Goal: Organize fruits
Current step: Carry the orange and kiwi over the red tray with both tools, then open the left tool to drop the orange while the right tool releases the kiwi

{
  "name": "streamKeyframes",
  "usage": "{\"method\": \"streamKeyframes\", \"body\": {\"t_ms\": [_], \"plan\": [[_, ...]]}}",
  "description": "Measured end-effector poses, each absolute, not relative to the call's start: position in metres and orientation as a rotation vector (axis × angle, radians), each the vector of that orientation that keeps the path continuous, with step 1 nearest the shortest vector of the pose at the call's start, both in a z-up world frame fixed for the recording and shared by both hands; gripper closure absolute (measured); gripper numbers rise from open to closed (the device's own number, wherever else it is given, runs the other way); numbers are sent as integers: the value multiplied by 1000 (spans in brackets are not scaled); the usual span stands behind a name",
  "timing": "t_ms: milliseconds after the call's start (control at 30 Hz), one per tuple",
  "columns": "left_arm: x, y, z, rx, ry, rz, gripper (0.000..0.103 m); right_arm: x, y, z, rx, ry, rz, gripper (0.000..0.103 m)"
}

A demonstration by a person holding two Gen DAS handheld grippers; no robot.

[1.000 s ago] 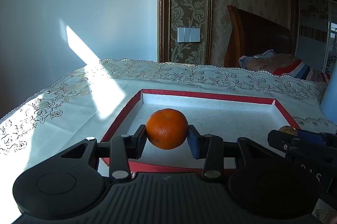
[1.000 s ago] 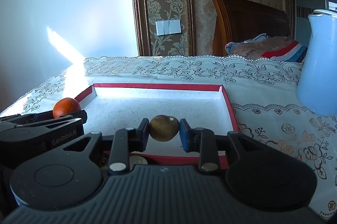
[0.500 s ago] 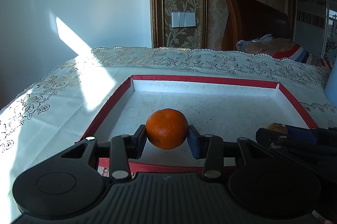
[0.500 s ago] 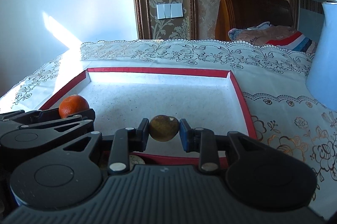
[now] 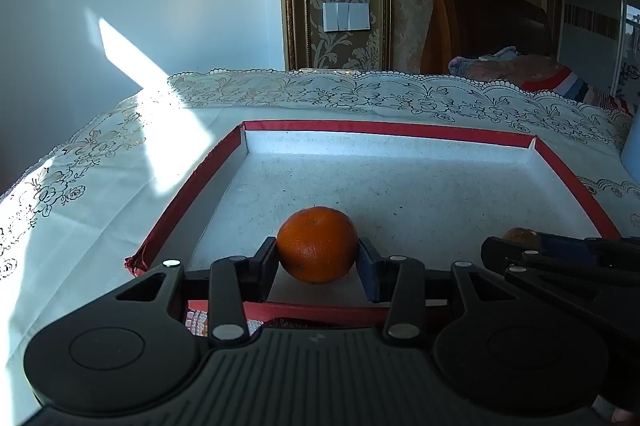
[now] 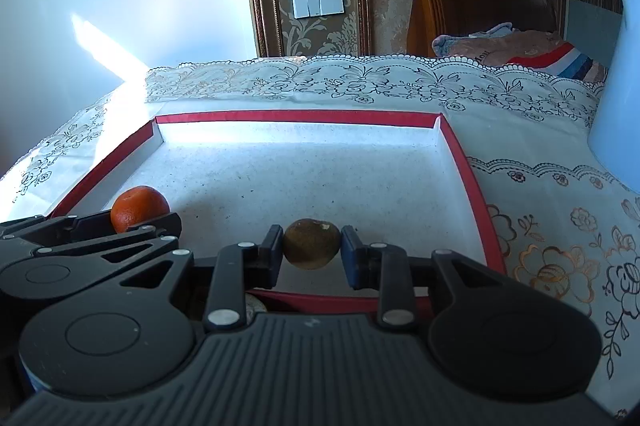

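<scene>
The left gripper [image 5: 318, 262] has its jaws clamped on an orange [image 5: 317, 245], one pad on each side of the fruit. The right gripper [image 6: 311, 258] has its jaws pinched narrow on a small brownish-green fruit [image 6: 311, 243]. Both fruits hang just over the near end of the tray [image 5: 420, 130], the orange toward its left wall and the brownish fruit nearer the middle, and whether either touches the tray floor cannot be told.

The tray, red-rimmed with a pale speckled floor, holds nothing else. So by my reckoning the task is barely begun: two fruits are carried in and not yet let go. What is left is to set them down, open the jaws and fetch more; a pale round thing [image 6: 253, 306] peeks out just short of the tray's near rim, perhaps another fruit.

The tray sits on a counter under a lace cloth [image 6: 540, 246], with a pale blue jug [image 6: 622, 97] to the tray's right
</scene>
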State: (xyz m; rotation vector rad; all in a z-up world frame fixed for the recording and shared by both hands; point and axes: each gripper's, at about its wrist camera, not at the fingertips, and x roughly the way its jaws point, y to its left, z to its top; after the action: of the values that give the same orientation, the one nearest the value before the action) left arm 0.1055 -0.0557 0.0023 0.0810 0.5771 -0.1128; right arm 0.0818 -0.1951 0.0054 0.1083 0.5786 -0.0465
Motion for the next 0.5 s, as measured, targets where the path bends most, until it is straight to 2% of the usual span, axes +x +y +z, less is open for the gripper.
{"method": "streamKeyframes", "body": {"t_ms": [500], "plan": [[103, -62, 0, 119, 574, -109, 59, 79, -195, 4, 111, 567, -53, 73]]}}
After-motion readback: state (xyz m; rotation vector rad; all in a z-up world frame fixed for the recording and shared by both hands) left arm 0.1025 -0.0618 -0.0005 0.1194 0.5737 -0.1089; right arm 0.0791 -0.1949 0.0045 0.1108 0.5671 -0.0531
